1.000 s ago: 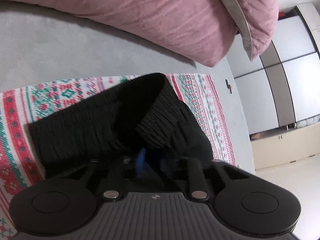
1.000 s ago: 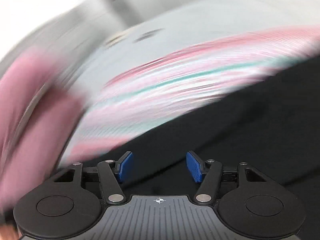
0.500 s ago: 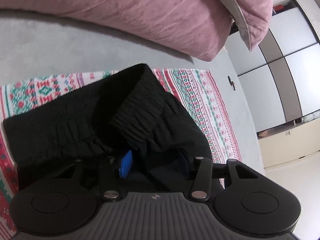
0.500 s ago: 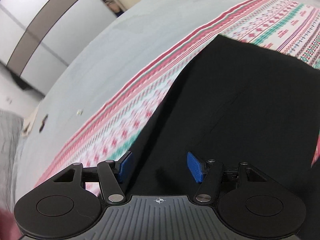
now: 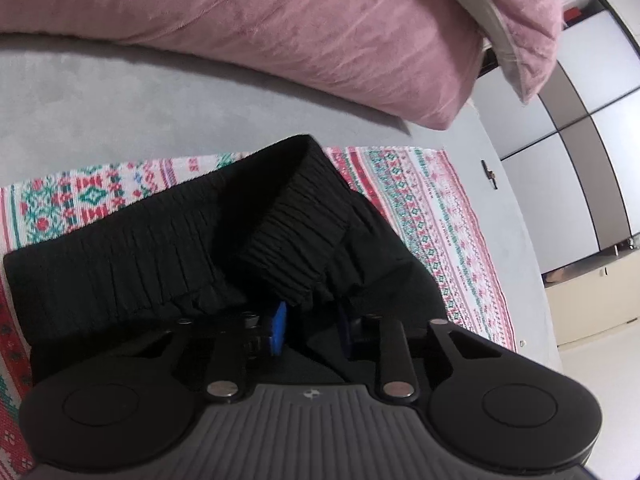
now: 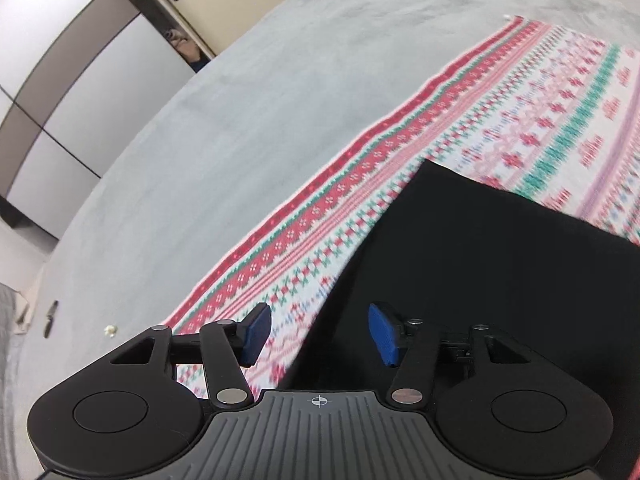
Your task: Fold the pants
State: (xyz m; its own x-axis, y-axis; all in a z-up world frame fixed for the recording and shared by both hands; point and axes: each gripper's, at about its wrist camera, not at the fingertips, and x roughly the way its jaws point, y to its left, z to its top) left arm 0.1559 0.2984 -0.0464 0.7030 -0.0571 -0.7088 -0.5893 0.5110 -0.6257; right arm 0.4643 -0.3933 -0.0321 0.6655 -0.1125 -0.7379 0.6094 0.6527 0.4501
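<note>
Patterned blanket (image 6: pixel 460 128) on grey bed (image 6: pixel 240 120)

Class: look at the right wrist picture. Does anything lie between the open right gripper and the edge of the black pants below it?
Nothing visible does. The right gripper hangs open over the edge of the pants, which lie flat on the patterned cloth.

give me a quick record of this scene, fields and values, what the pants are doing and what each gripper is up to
garment: black pants, elastic waistband bunched and partly folded over
surface: patterned red, green and white cloth on a grey bed cover
background: pink pillow
left gripper: open, fingers close around waistband fabric
right gripper: open, empty, above the pants' edge on the cloth
fold: not finished
</note>
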